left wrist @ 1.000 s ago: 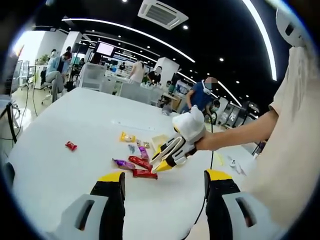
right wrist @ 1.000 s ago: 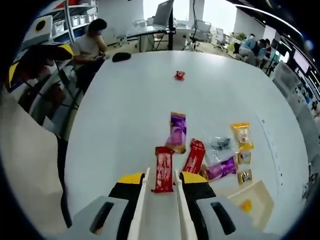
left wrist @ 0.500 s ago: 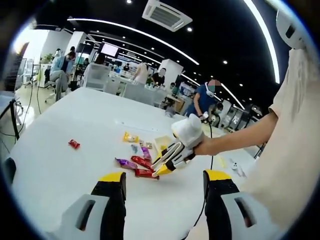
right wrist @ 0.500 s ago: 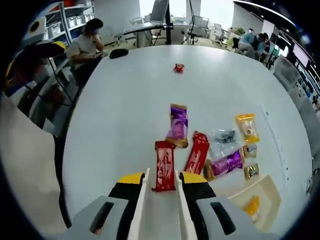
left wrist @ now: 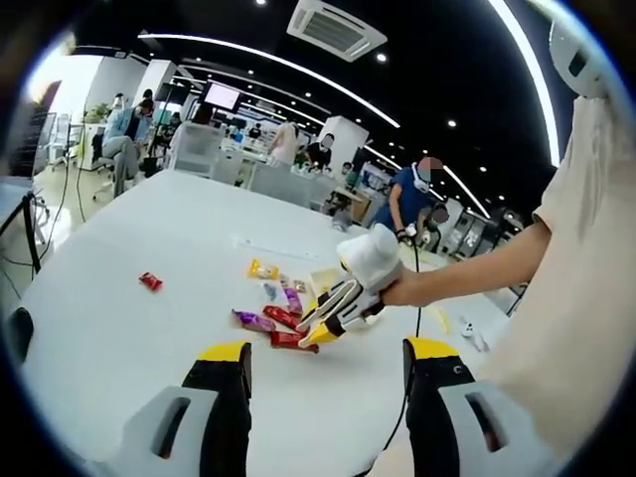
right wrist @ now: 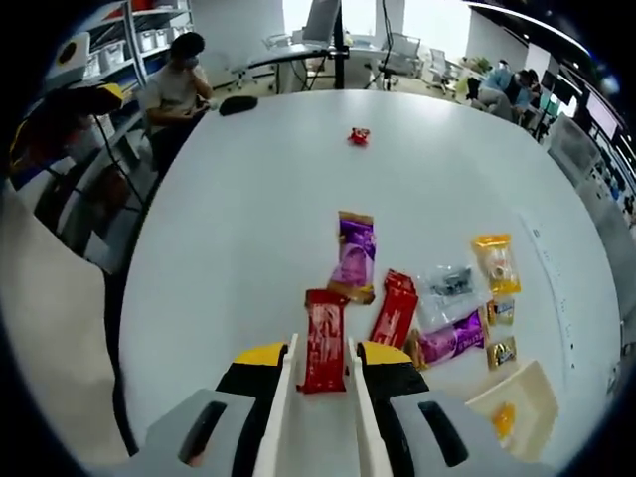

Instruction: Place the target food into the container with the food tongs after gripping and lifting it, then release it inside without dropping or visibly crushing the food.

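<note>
In the right gripper view, the right gripper (right wrist: 320,360) reached out over the white table (right wrist: 238,229), its 2 white tong blades rising from 6 o'clock with a narrow gap between them, and the near end of a red snack bar (right wrist: 324,338) lay in that gap, the rest of the bar running toward 12 o'clock; whether the blades actually pressed its wrapper or merely flanked it could not be told. Just past the bar's far end lay a purple snack packet (right wrist: 354,254), and at 1 o'clock from the blades a second red bar (right wrist: 395,310) lay tilted beside a purple wrapper (right wrist: 449,339). A clear packet (right wrist: 454,286) and a yellow packet (right wrist: 496,262) lay farther toward 3 o'clock. The cream container (right wrist: 517,408) sat at about 4 o'clock, near the table's edge, with something orange inside. A small red candy (right wrist: 359,136) lay well apart at 12 o'clock. In the left gripper view, the left gripper (left wrist: 327,350) hung above the table with its yellow-tipped jaws spread wide and nothing between them, while the right gripper (left wrist: 338,308) worked at the snack pile.
</note>
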A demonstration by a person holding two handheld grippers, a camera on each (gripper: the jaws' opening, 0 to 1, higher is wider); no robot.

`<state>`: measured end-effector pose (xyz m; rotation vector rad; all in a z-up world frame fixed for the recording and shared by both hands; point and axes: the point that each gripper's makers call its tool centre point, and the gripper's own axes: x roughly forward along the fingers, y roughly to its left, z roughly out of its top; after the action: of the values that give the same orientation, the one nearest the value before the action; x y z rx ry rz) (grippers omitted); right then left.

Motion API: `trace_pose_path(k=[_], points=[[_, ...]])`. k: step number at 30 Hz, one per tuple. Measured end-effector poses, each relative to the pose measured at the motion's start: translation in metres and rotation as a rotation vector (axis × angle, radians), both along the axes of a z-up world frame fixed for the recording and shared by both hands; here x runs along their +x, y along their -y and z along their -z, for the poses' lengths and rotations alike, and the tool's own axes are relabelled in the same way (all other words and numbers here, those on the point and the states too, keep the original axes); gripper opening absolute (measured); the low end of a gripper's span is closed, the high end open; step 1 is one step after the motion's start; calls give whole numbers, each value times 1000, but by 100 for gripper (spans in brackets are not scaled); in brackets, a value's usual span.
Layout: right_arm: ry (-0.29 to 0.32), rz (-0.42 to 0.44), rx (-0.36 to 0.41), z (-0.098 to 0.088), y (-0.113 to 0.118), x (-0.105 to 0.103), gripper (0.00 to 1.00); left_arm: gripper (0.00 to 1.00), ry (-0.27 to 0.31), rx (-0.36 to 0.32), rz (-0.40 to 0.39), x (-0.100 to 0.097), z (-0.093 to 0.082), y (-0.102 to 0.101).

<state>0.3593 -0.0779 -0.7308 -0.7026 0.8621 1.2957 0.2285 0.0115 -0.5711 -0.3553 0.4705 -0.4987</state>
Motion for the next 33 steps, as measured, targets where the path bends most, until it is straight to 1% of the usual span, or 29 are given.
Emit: trace_pose_path(k=[9, 23, 29, 33], points=[[-1, -7, -10, 4, -3, 3, 28, 61, 7, -1, -8, 2, -4, -5], [-7, -5, -18, 9, -2, 0, 27, 61, 6, -1, -8, 0, -4, -5], [0, -9, -26, 10, -2, 1, 26, 61, 6, -2, -7, 0, -5, -3], [-4, 4, -28, 11, -1, 1, 26, 61, 6, -5, -6, 0, -6, -2]])
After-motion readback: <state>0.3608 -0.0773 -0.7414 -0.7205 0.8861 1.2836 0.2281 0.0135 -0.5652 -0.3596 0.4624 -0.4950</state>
